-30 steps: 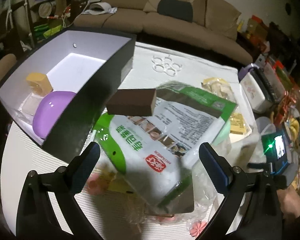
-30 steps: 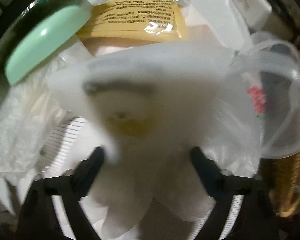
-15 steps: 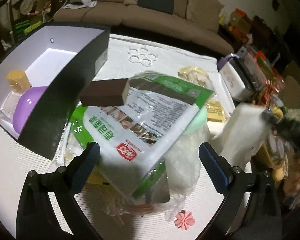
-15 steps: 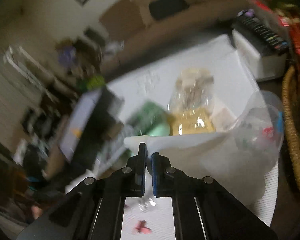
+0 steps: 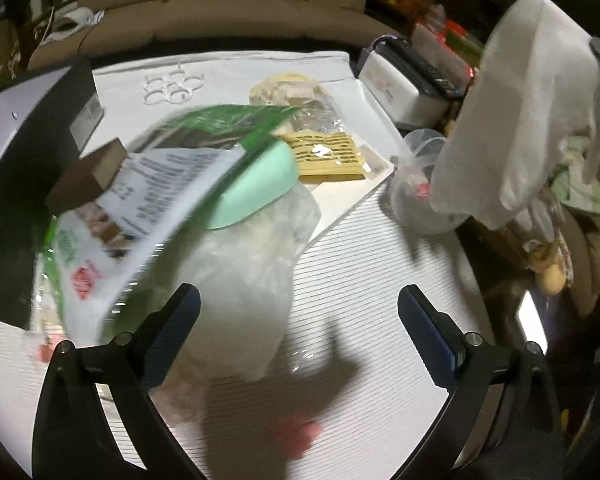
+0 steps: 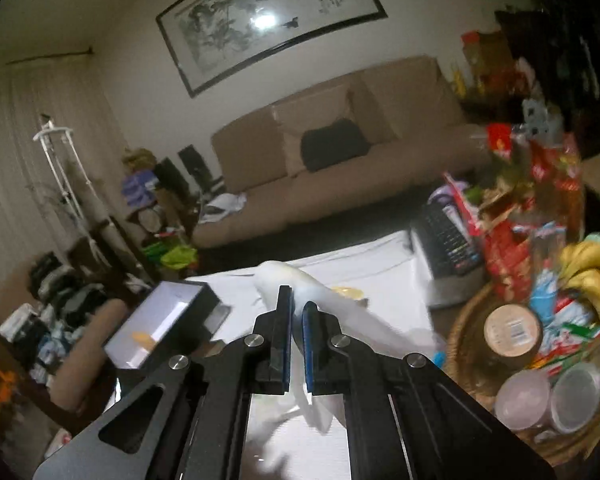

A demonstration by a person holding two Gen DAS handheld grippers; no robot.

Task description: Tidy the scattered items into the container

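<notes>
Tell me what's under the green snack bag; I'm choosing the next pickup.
Under the green bag: a mint lid and a clear plastic bag. Anything further beneath is covered.

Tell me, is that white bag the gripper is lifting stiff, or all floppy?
Probably floppy: the white bag hangs down in loose folds below where the right gripper pinches it. It is likely light too, since a thin pinch at one edge seems enough to carry it. It may swing or snag on its way to the box.

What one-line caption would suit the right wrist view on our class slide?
Right gripper shut on a white bag, lifted above the table, black box ahead.
</notes>
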